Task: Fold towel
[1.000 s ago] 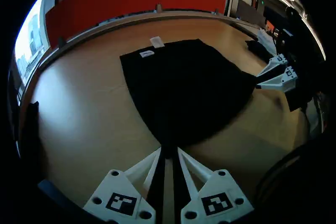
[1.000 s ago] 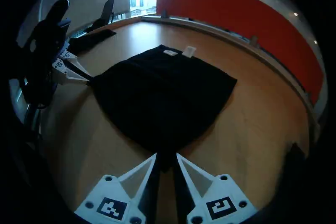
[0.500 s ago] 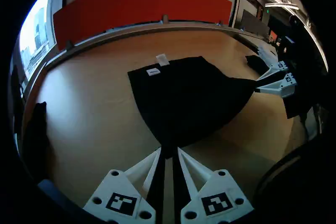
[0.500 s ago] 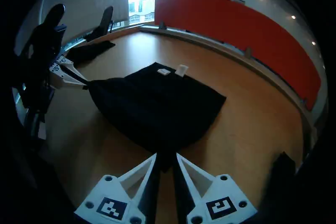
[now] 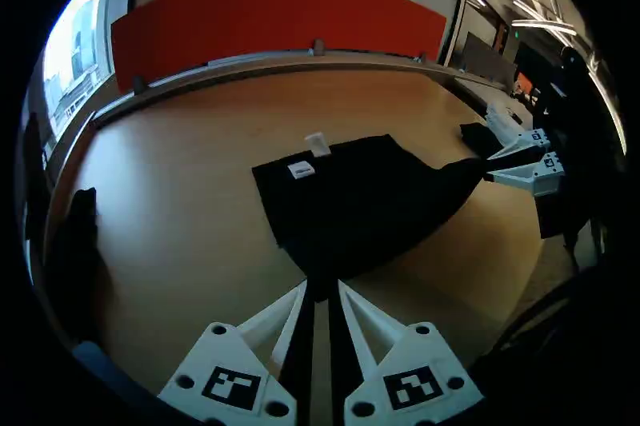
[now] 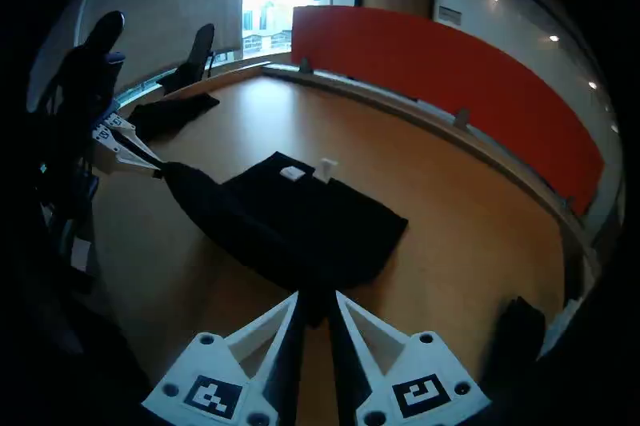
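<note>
A black towel (image 5: 364, 202) lies partly on the wooden table (image 5: 184, 186), its near edge lifted off the surface. My left gripper (image 5: 321, 288) is shut on one near corner of it. My right gripper (image 6: 317, 298) is shut on the other near corner, and the towel (image 6: 296, 222) hangs stretched between the two. From the left gripper view the right gripper (image 5: 490, 172) appears at the far right, pinching its corner. From the right gripper view the left gripper (image 6: 156, 170) appears at the left, a dark-sleeved arm behind it. Two white tags (image 5: 308, 158) sit at the towel's far edge.
A red partition (image 5: 272, 18) runs along the table's far edge. Dark cloth (image 6: 168, 113) lies on the table to the left in the right gripper view, with chairs (image 6: 200, 42) and a bright window behind. Another dark object (image 5: 76, 242) sits at the left table edge.
Both grippers have risen and drawn back, lifting the towel's near edge off the table. The towel now looks smaller and farther below, with its far part still lying flat.
</note>
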`<state>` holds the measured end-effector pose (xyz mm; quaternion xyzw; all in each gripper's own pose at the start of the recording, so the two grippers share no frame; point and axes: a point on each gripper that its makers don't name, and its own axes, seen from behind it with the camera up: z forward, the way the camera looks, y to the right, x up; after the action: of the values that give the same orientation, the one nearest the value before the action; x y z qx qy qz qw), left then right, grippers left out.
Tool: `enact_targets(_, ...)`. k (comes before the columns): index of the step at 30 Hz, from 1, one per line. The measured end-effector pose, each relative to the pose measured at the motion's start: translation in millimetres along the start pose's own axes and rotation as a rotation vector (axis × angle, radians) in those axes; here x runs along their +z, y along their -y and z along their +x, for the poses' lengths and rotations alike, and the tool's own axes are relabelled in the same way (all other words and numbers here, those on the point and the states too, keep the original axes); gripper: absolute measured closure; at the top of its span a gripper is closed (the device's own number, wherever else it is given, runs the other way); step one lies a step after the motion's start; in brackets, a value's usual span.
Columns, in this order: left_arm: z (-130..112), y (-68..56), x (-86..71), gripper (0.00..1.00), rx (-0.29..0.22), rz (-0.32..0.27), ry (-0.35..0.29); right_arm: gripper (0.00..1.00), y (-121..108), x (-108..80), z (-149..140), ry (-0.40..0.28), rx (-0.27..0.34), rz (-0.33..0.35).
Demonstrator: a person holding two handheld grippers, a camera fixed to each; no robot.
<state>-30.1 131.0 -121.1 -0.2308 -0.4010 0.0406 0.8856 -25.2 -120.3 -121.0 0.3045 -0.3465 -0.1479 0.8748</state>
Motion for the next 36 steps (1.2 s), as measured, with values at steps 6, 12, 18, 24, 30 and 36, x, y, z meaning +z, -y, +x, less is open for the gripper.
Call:
enact_targets(6, 7.0, -5.6, -12.9, 0.89, -0.005, -0.006, -0.01, 0.82, 1.5, -13.0, 5.3, -0.003, 0.01, -0.001)
enact_targets(12, 14.9, -7.3, -24.0, 0.89, -0.002, -0.013, -0.022, 0.82, 8.0, -23.4, 4.0, 0.004, 0.002, 0.012)
enact_targets(18, 14.3, -5.2, -27.2, 0.89, -0.008, -0.014, -0.02, 0.82, 13.7, -27.9, 2.1, 0.007, 0.007, 0.027)
enact_targets(24, 13.1, -6.6, -27.7, 0.89, -0.001, -0.013, -0.021, 0.82, 14.8, -28.0, -0.6, 0.016, -0.004, 0.027)
enact_targets(30, 16.9, -4.0, -23.0, 0.89, -0.008, -0.008, -0.028, 0.82, 15.8, -23.1, -0.2, 0.024, -0.002, 0.044)
enact_targets(36, 30.8, 4.2, -9.6, 0.89, -0.024, 0.003, -0.051, 0.82, 4.3, -9.2, 3.9, 0.034, 0.002, 0.049)
